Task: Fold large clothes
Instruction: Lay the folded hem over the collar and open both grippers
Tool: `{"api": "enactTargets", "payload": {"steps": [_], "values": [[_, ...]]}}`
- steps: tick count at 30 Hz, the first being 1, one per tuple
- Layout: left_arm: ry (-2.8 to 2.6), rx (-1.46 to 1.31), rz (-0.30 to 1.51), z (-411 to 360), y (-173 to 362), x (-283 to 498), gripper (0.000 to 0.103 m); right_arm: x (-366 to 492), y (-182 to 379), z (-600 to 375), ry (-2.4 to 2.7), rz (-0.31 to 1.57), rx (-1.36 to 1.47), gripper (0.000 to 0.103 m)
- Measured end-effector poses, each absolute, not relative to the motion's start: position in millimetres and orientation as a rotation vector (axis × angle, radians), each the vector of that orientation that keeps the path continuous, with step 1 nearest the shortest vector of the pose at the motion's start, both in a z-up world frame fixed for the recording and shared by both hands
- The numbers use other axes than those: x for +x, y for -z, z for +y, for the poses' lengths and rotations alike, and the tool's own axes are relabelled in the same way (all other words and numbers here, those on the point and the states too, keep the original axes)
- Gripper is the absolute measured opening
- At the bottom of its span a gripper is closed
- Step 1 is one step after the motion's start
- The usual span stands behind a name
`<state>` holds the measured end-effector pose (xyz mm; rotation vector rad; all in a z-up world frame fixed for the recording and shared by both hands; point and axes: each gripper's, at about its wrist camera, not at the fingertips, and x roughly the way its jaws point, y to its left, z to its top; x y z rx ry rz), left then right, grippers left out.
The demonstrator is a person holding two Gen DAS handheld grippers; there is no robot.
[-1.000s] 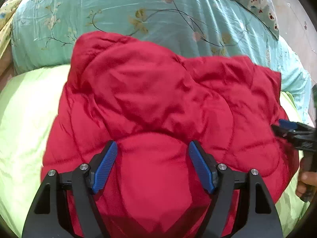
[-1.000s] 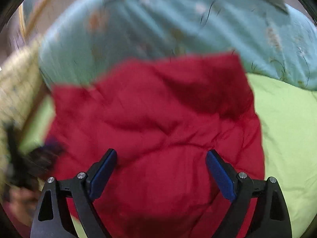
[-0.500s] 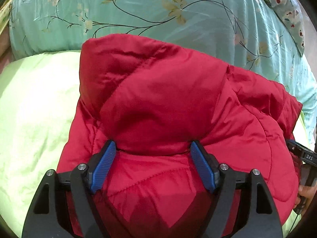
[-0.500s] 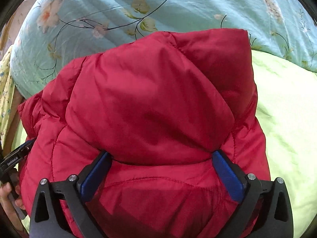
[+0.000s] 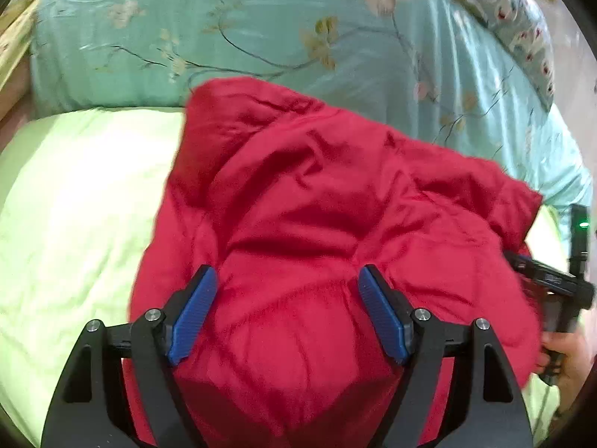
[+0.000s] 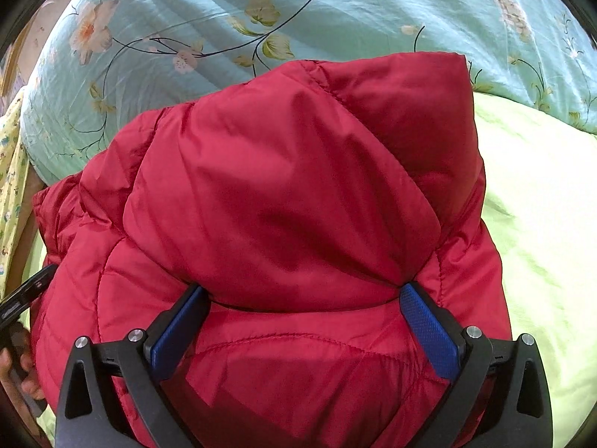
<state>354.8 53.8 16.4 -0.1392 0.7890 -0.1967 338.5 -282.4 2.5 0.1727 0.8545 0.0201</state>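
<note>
red puffer jacket (image 5: pixel 328 231) is sitting bunched up on the bed's light green sheet (image 5: pixel 74 224), with the teal floral quilt (image 5: pixel 261 30) butting against it at 12 o'clock. the folded-over top layer makes a puffy flap whose free edge faces the person.

left tongs (image 5: pixel 287 313) are spread about three quarters, blue pads on either side of a quilted bulge at 6 o'clock in the left wrist view. can't tell if the pads actually press the fabric, looks more like they're just straddling it. right tongs (image 6: pixel 304 324) have just been opening and are now as wide as they go, and the flap's edge lies right between the fingers, pads not squeezing it.

so both are parked at the near edge. the bundle's long axis runs side to side, 9 to 3, across both tongs. right one seems closer to the flap edge, so i'd guess it gets first grab for the next fold toward 12.
</note>
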Motion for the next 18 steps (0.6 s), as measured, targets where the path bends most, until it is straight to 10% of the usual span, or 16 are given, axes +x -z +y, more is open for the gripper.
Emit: {"api": "enactTargets", "payload": {"steps": [18], "values": [[0.162,-0.233,0.825,95,3,330,0.09,255,-39,-290,-0.087,0.787,0.254,0.103]]}}
